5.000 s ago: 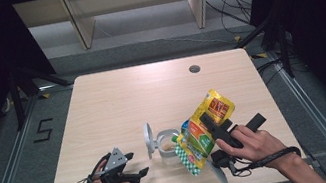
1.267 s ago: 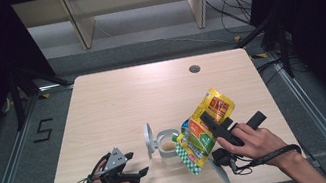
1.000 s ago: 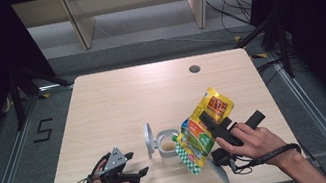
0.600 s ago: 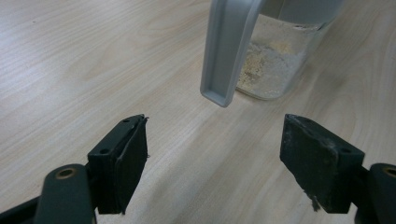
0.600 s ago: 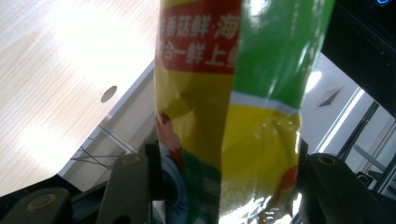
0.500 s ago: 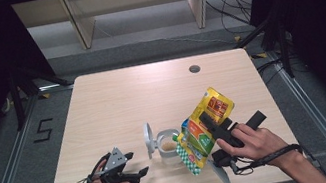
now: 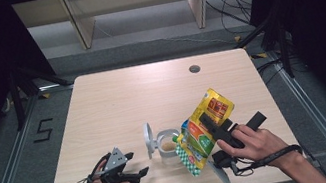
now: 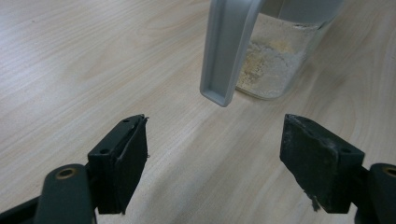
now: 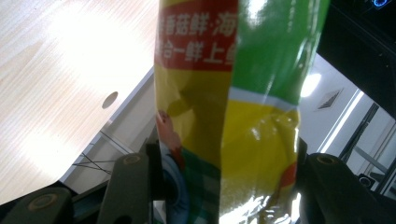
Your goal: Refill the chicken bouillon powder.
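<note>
The right gripper [image 7: 208, 126] is clamping a glossy yellow, green and red seasoning pouch [image 7: 203, 130] between its jaws, tipping its lower end toward a small clear plastic jar [image 7: 166, 144] with a grey flip lid standing open, at the near middle of the light wooden table [image 7: 117, 99]. Pouring seems underway; next, steadier tilting over the mouth. The jar is holding pale powder. The left gripper [image 7: 131, 168] is resting at the near left, jaws wide apart, holding nothing.
</note>
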Motion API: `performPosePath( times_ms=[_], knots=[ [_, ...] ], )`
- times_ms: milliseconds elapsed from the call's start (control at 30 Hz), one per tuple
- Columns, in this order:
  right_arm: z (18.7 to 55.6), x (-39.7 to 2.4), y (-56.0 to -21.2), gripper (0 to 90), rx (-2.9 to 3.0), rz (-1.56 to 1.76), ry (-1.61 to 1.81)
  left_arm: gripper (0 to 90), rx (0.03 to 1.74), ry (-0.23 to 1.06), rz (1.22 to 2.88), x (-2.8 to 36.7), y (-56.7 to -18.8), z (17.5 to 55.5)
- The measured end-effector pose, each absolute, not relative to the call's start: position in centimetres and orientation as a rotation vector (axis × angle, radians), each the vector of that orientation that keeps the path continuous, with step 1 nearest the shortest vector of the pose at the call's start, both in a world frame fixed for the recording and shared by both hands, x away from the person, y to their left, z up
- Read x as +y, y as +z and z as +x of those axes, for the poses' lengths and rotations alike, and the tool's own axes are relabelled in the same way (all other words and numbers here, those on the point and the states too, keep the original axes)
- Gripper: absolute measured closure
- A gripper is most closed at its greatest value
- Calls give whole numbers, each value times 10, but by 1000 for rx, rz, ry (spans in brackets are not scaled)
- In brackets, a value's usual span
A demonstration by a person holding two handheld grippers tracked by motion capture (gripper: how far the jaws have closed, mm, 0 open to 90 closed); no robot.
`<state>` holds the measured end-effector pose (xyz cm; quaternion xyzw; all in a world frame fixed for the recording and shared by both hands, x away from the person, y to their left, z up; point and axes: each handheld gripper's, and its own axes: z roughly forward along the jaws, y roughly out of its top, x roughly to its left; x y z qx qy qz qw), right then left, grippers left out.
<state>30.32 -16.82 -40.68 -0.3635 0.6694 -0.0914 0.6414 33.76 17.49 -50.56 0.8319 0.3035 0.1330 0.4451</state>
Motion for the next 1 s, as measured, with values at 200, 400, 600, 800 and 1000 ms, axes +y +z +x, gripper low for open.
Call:
performPosePath(
  times_ms=[200,400,600,800,1000],
  knots=[
    [301,-169,-410,543,1542,-788,-171,230,752,329,2062,175,-506,338],
    [300,-168,-409,544,1537,-793,-163,230,771,318,2051,174,-506,337],
    [298,-165,-409,545,1538,-801,-159,230,752,331,2060,175,-506,338],
    [300,-163,-410,548,1542,-809,-163,230,752,330,2060,175,-506,337],
    [302,-165,-412,550,1555,-801,-151,230,754,332,2057,175,-506,337]
  ],
)
